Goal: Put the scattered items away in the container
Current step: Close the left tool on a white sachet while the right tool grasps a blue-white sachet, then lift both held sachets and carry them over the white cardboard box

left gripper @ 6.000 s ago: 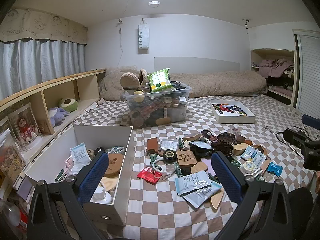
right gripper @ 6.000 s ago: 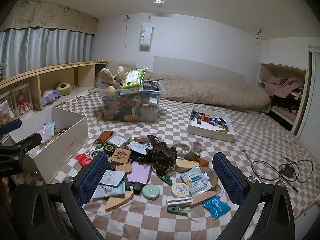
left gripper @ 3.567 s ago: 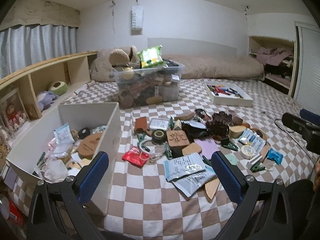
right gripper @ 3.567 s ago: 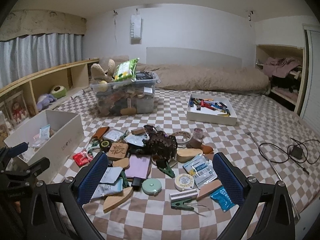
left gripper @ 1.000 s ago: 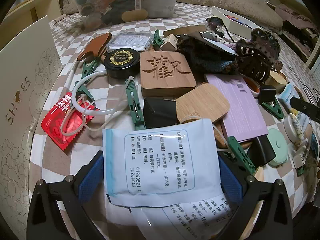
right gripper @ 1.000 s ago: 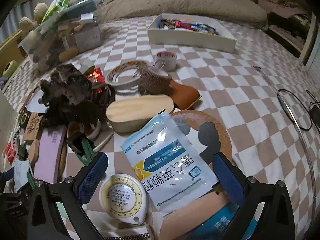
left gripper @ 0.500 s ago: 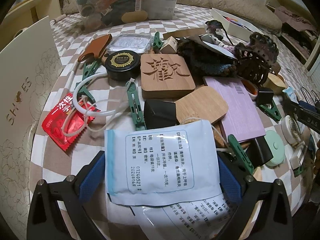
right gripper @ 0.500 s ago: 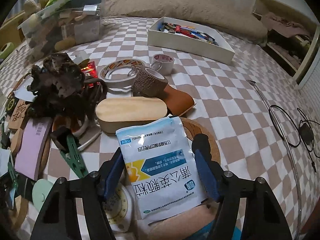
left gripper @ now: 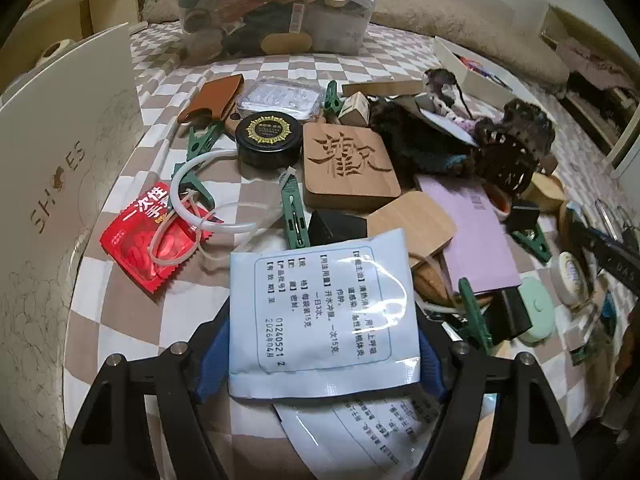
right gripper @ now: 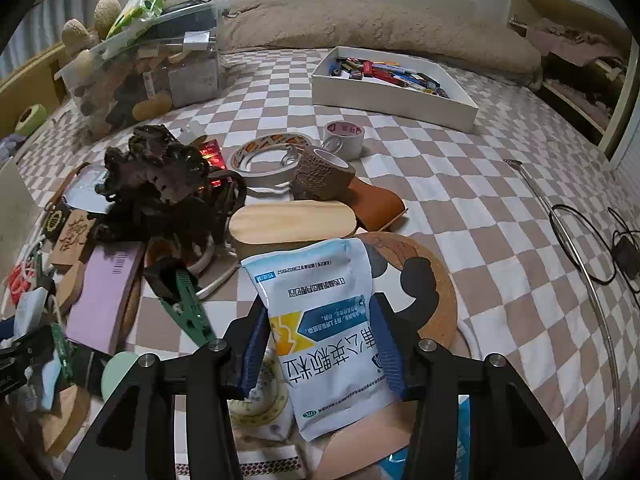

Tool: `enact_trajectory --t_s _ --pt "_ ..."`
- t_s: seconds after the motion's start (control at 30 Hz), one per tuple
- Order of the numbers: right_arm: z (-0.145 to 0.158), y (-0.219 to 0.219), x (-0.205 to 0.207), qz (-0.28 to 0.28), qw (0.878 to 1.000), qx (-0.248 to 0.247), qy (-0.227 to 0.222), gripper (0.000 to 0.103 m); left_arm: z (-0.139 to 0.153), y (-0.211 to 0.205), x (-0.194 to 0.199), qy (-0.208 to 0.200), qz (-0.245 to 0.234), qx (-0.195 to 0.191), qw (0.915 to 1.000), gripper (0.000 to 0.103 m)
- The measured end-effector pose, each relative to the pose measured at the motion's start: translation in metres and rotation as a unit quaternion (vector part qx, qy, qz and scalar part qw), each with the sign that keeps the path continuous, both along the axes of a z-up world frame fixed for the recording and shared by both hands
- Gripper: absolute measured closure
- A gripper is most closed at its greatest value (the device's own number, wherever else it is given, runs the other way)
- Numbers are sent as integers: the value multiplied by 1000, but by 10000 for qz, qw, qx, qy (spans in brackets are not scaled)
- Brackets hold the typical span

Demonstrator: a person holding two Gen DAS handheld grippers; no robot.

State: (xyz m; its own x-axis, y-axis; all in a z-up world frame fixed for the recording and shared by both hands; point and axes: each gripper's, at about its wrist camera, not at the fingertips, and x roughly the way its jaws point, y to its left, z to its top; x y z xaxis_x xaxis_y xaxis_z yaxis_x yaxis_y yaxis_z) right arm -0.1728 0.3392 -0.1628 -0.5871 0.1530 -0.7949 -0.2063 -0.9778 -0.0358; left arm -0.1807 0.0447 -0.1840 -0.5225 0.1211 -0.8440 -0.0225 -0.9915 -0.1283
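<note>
1. The shoe box [left gripper: 60,184], the largest thing here, stands on the checked bed [right gripper: 480,208]; I take it for the container, and it serves as landmark.
2. The clear bin [left gripper: 276,8] sits well beyond the box, crammed full. It is not in the way.
3. The white tray [right gripper: 394,98] of pens lies far to the right of the box.
4. The pale sachet [left gripper: 320,300] lies just right of the box, atop a second sachet. It looks light, thin, limp and slick; the side edges are the place to pinch, low enough to miss the one beneath.
5. The left claw [left gripper: 320,352] straddles it, jaws closing. The blue pads [left gripper: 214,354] seem to meet the edges, which bow the film; I judge it gripped, or nearly.
6. The blue-print sachet [right gripper: 328,328] lies further right of the box, on a cork mat [right gripper: 420,280] and partly over a wooden lid [right gripper: 292,222]. Same handling: light, floppy, likely to slip or fold.
7. The right claw [right gripper: 320,344] is closing on its sides, pads touching.
8. The carved block [left gripper: 348,168] and the purple pad [left gripper: 472,236] sit right of the box, beyond the pale sachet.
9. Green clips [left gripper: 294,212], a red packet [left gripper: 152,240] and looped white tubing [left gripper: 200,200] lie between sachet and box. They could snag a low carry, so I would lift clear first.
</note>
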Motion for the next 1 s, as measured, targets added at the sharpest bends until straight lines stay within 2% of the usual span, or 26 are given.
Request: enact_trajectory --t_s 0.33,0.83,1.0 --pt "16 9 16 -212 9969 -606 463 54 12 -1 10 280 2 59 9996 28" --pt "37 0 33 -8 9899 -994 1013 55 33 -16 19 641 189 243 9975 28" --pt "41 -4 37 92 9880 -1082 1099 55 39 -15 23 779 170 172 9967 28"
